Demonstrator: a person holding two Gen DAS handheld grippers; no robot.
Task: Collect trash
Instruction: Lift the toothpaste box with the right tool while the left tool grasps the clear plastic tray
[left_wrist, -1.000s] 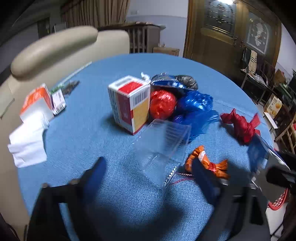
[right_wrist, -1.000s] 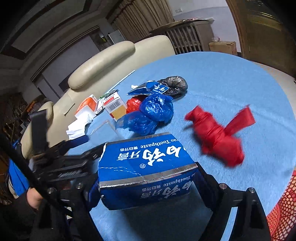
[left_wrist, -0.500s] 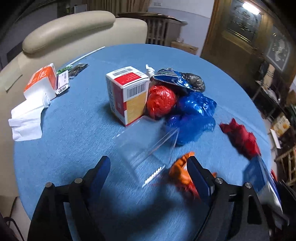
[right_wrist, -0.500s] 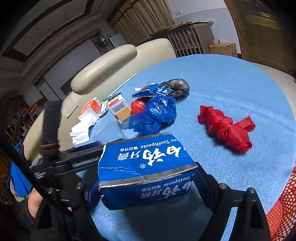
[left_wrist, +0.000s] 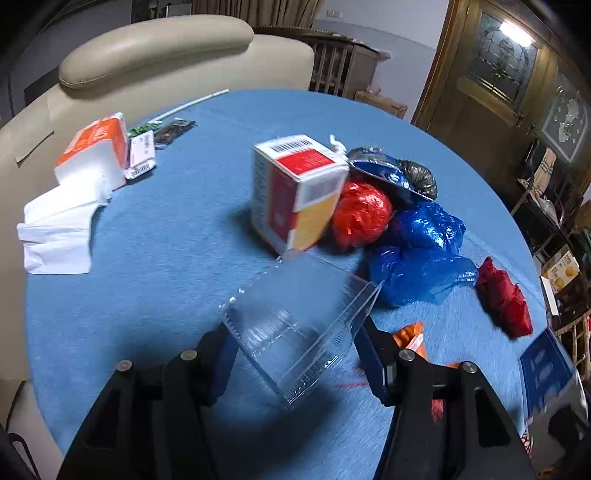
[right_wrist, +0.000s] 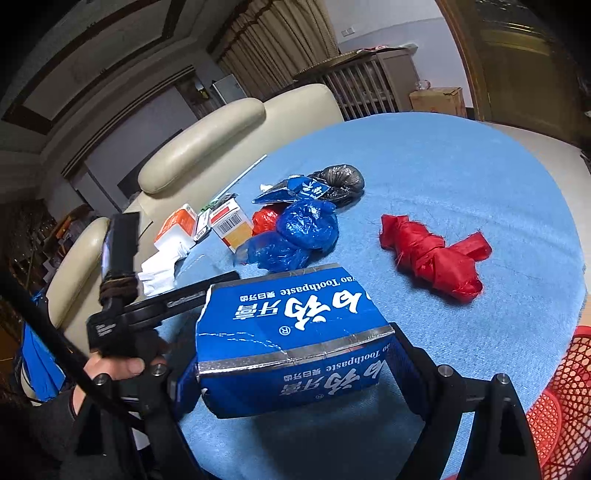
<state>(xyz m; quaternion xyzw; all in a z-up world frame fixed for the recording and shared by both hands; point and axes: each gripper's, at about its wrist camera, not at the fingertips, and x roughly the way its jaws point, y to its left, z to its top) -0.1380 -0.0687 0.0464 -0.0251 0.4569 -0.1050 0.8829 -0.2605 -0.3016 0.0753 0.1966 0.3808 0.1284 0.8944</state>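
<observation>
Toothpaste box in right view | clear container left only

The left gripper is a black frame with silver screw heads along its arms and blue pads inside its fingers. The right gripper has the same build: black arms, round silver screws, blue pads. In the right wrist view, the person's hand emerges from a dark sleeve.
</observation>
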